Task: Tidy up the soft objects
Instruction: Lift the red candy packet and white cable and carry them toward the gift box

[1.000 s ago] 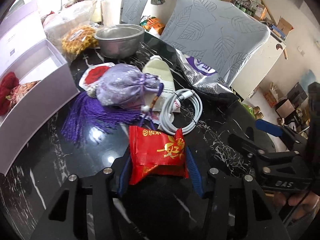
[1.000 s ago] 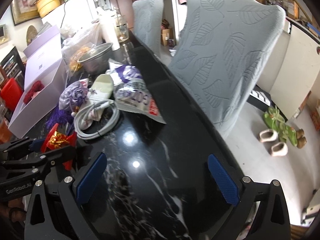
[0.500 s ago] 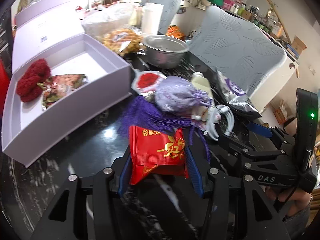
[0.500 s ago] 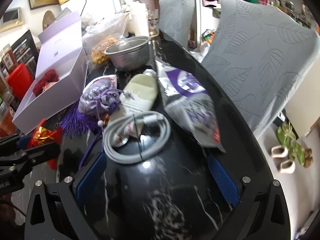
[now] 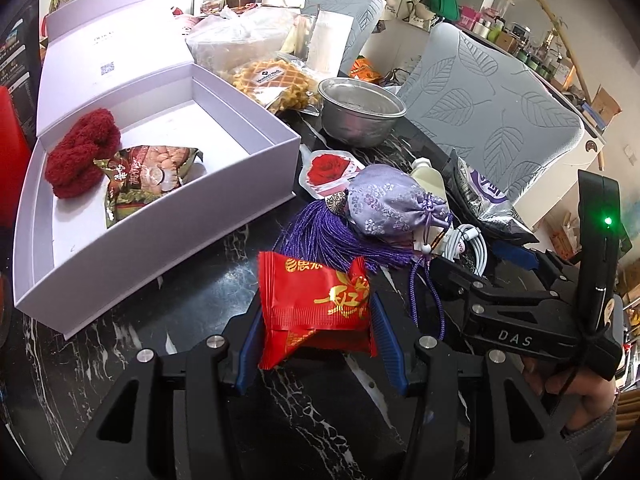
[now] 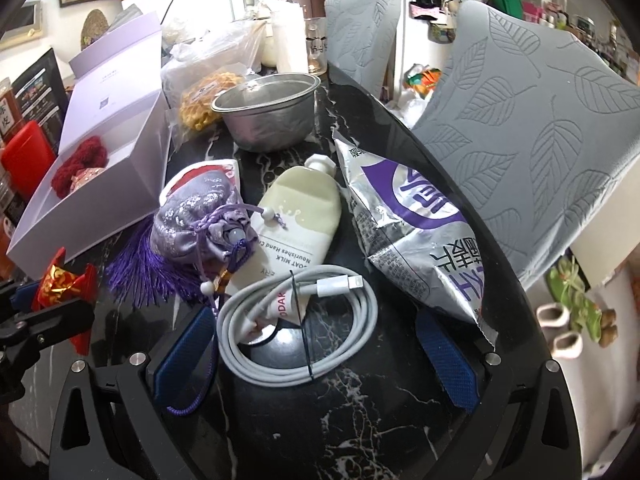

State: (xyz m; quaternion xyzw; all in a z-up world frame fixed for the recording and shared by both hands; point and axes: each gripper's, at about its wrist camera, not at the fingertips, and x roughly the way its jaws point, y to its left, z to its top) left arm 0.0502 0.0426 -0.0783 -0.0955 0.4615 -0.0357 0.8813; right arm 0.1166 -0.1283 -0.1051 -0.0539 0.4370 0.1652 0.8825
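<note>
- My left gripper (image 5: 318,334) is clamped on a red snack packet (image 5: 316,306), blue pads pressed to both of its sides; the packet is held above the black marble table (image 5: 192,292), just in front of the near wall of the white box (image 5: 160,240).
- The white box sits open, lid standing up behind. Inside at its left end: a red knitted bundle (image 5: 80,152) and, touching it, a printed snack bag (image 5: 148,176). The rest of the box floor is bare.
- My right gripper (image 6: 316,348) has its jaws spread wide, holding nothing. Its blue pads flank a coiled white cable (image 6: 296,320) lying on the table; whether they touch it I cannot tell.
- The cable overlaps the lower end of a cream hand cream tube (image 6: 300,216).
- Left of the tube: a purple drawstring pouch (image 6: 200,220) with a purple tassel (image 6: 140,272); its cord trails across my right gripper's left finger.
- Right of the tube: a silver and purple chip bag (image 6: 412,232), near the table edge.
- Behind these: a metal bowl (image 6: 268,116), with a bag of yellow waffles (image 6: 204,100) beside it.
- A rose-print sachet (image 5: 328,168) lies partly under the pouch.
</note>
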